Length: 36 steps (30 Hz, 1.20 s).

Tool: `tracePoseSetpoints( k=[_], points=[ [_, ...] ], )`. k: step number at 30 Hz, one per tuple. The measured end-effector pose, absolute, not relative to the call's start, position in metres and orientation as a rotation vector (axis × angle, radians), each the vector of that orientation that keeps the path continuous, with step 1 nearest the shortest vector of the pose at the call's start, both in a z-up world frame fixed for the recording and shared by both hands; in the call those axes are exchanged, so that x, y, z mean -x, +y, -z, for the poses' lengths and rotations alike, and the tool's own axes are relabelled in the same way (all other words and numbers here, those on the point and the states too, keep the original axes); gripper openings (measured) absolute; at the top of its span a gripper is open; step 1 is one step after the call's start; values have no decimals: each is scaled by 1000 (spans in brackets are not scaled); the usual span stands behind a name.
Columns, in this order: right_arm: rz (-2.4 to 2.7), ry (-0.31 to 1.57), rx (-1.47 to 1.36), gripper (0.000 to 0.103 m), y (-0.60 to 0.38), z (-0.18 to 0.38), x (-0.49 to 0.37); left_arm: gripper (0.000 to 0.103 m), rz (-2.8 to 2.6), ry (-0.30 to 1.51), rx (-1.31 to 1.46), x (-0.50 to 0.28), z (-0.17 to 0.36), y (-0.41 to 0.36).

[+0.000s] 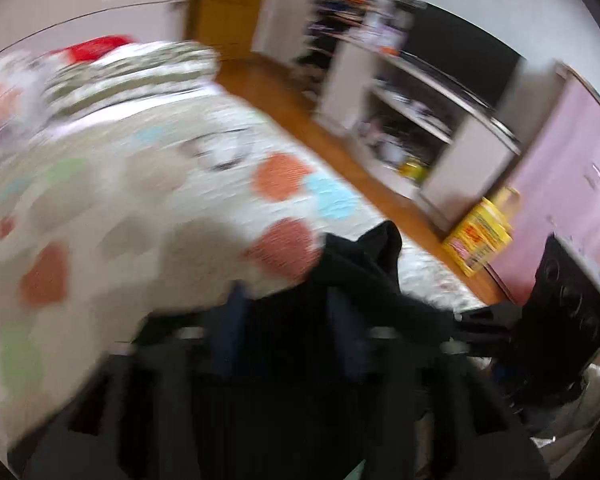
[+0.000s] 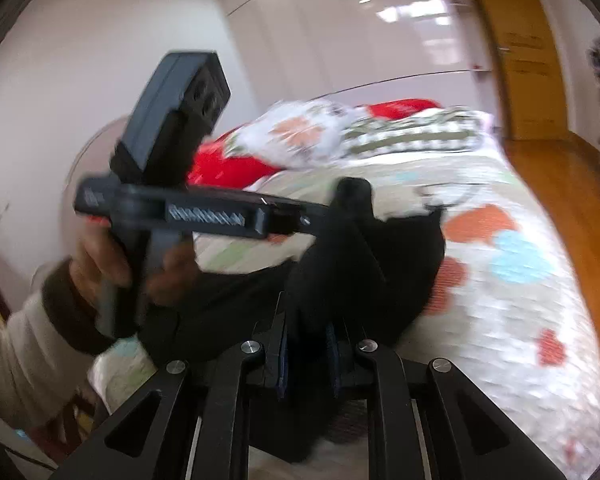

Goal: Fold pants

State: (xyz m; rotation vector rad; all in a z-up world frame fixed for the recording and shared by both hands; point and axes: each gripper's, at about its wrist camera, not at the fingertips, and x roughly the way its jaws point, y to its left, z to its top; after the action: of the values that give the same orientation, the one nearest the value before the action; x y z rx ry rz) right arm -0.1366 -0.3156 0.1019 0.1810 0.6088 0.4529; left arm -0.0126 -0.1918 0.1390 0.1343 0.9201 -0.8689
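The black pants (image 1: 364, 264) are held up over a bed with a dotted quilt (image 1: 148, 184). My left gripper (image 1: 292, 320) is shut on a bunch of the black cloth, which sticks up between its blue pads. My right gripper (image 2: 310, 344) is shut on another part of the pants (image 2: 352, 276), the cloth rising between its pads. The left gripper also shows in the right wrist view (image 2: 340, 204), held in a hand at the left, its tip on the same black cloth. The right gripper's body shows at the right edge of the left wrist view (image 1: 560, 304). Both views are blurred.
The bed quilt (image 2: 512, 280) fills the area below. Folded bedding and a red pillow (image 2: 400, 110) lie at the bed's head. A wooden floor (image 1: 340, 144), a white shelf unit (image 1: 428, 120), a yellow box (image 1: 480, 236) and a pink cabinet (image 1: 572, 184) stand beside the bed.
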Motion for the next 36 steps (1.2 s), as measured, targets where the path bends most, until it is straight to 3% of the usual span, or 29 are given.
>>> tracePoseSetpoints(
  k=[2, 5, 8, 10, 13, 17, 19, 24, 25, 27, 31, 36],
  points=[
    [-527, 649, -149, 15, -286, -88, 126, 65, 791, 941, -87, 12, -129, -161],
    [-594, 786, -102, 24, -248, -52, 112, 74, 706, 1004, 2, 14, -109, -124],
    [-666, 878, -85, 39, -233, -35, 117, 77, 666, 1022, 81, 24, -100, -93],
    [-688, 852, -96, 57, -243, -42, 128, 84, 647, 1028, 126, 33, -97, -82],
    [-659, 759, -151, 68, -277, -62, 133, 84, 642, 1063, 165, 43, -85, -81],
    [-573, 739, -191, 66, -307, -70, 118, 84, 606, 1083, 101, 55, -75, -95],
    [-597, 758, -207, 54, -299, -68, 109, 84, 570, 1101, 83, 60, -69, -95],
    [-661, 813, -150, 53, -252, -43, 93, 84, 518, 1134, 104, 71, -79, -67],
    [-670, 822, -158, 41, -247, -38, 92, 84, 502, 1137, 104, 74, -85, -61],
    [-733, 837, -140, 29, -229, -34, 92, 84, 483, 1117, 124, 81, -101, -46],
    [-797, 818, -20, 36, -200, -33, 103, 86, 473, 1071, 234, 91, -121, -22],
    [-830, 883, -115, 37, -219, -28, 99, 86, 456, 1137, 255, 90, -95, -31]
  ],
)
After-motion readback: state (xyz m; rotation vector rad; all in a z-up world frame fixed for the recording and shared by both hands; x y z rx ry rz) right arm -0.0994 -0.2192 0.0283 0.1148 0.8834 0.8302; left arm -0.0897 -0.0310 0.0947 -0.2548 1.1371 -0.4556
